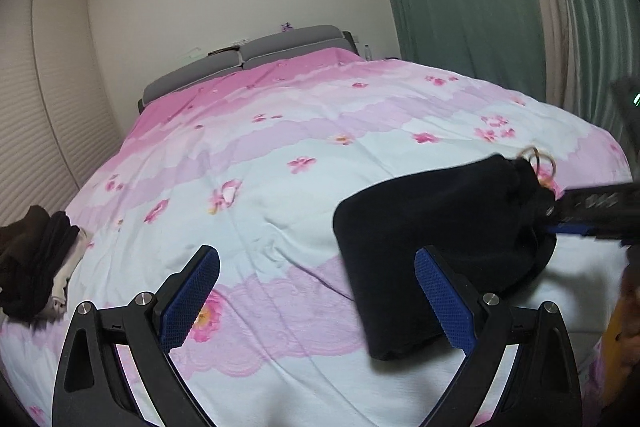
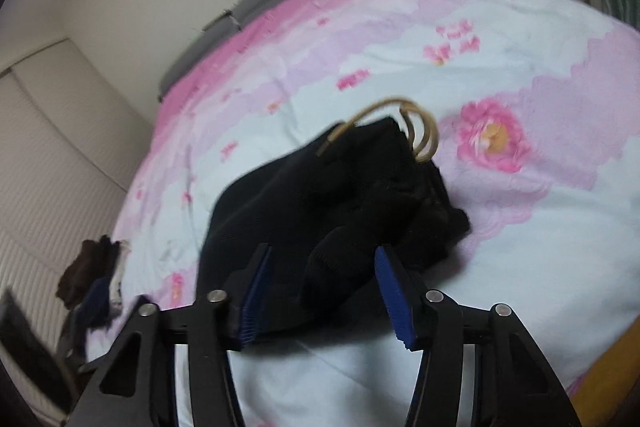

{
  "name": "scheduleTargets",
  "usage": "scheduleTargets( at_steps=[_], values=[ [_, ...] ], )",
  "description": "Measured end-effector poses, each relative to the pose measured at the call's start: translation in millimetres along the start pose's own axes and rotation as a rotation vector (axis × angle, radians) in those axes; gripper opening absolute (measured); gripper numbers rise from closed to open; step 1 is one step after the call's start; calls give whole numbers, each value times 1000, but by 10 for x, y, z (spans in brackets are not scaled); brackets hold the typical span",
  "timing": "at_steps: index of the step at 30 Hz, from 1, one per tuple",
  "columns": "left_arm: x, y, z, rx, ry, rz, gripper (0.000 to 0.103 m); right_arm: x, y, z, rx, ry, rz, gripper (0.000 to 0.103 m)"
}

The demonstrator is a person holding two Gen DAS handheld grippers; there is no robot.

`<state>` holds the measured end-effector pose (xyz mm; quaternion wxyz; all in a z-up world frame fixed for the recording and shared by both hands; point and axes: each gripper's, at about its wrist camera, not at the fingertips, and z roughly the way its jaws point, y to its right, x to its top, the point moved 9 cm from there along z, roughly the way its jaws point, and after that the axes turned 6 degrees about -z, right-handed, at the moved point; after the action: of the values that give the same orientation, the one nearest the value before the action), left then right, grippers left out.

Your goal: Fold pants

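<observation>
The black pants lie folded into a compact bundle on the near right part of the bed, over its pink flowered cover, with tan drawstring loops sticking out at the far end. The left gripper hovers beside them, jaws spread and empty. The right gripper has its jaws spread around the bundle's near edge, not pinching it. A pile of dark clothes sits at the bed's left edge.

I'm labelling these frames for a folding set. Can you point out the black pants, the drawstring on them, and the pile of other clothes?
black pants point(image 1: 420, 239): left wrist view, flat folded top.
drawstring point(image 2: 424, 135): right wrist view, tan loop.
pile of clothes point(image 1: 32, 259): left wrist view, dark upper garment.
</observation>
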<state>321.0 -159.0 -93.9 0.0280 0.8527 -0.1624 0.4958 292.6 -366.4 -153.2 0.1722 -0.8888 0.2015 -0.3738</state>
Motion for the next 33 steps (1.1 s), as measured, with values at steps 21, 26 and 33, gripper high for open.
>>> scheduleTargets(
  at_steps=[21, 26, 33],
  values=[
    [166, 470, 220, -137, 20, -42, 100, -356, 857, 293, 10, -33, 232, 16],
    [194, 661, 173, -201, 52, -28, 100, -265, 756, 97, 22, -18, 183, 29],
    [152, 801, 341, -281, 15, -93, 100, 100, 503, -435, -154, 183, -105, 45]
  ],
)
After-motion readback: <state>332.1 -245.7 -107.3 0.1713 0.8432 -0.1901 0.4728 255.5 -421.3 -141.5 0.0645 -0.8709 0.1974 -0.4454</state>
